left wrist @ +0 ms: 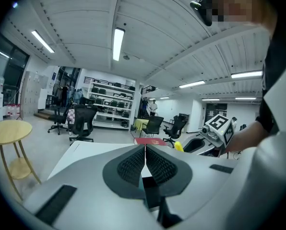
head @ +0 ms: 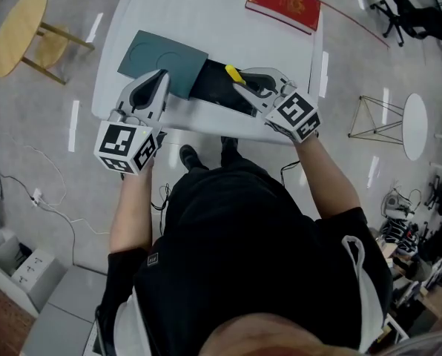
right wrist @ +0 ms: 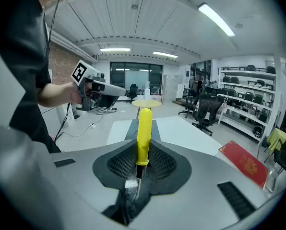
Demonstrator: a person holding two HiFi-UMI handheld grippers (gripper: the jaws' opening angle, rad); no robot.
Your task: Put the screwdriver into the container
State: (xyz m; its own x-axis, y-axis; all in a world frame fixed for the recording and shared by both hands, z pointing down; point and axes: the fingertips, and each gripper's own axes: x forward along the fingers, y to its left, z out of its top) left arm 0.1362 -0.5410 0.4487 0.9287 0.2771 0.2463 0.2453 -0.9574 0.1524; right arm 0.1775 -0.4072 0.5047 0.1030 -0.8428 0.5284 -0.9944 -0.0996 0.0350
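A yellow-handled screwdriver (head: 234,73) is clamped in my right gripper (head: 245,78), held above the black container (head: 215,89) on the white table (head: 206,13). In the right gripper view the yellow handle (right wrist: 144,131) points forward out of the jaws and the metal shaft runs back between the pads. My right gripper (right wrist: 144,145) is shut on it. My left gripper (head: 160,78) hovers at the table's near left edge beside a dark teal lid (head: 162,61). Its jaws (left wrist: 145,152) are pressed together with nothing between them.
A red book (head: 283,3) lies at the table's far right corner, also in the right gripper view (right wrist: 244,164). A round yellow side table (head: 17,32) stands on the floor to the left. Office chairs and shelves (left wrist: 107,104) are farther off.
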